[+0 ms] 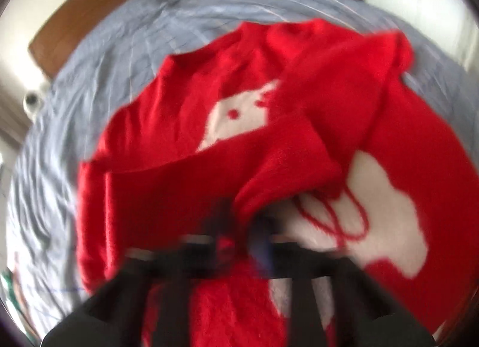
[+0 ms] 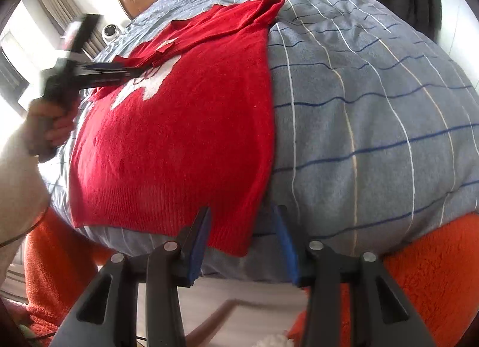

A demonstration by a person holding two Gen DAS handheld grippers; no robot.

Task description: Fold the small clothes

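A red knitted sweater with a white animal motif [image 2: 179,143] lay spread on the bed's blue-grey checked cover [image 2: 374,113], its hem along the near edge. The left gripper [image 2: 131,73] was closed on a folded red sleeve over the motif. The right gripper [image 2: 242,227] stood partly open, straddling the hem's near right corner without pinching it.
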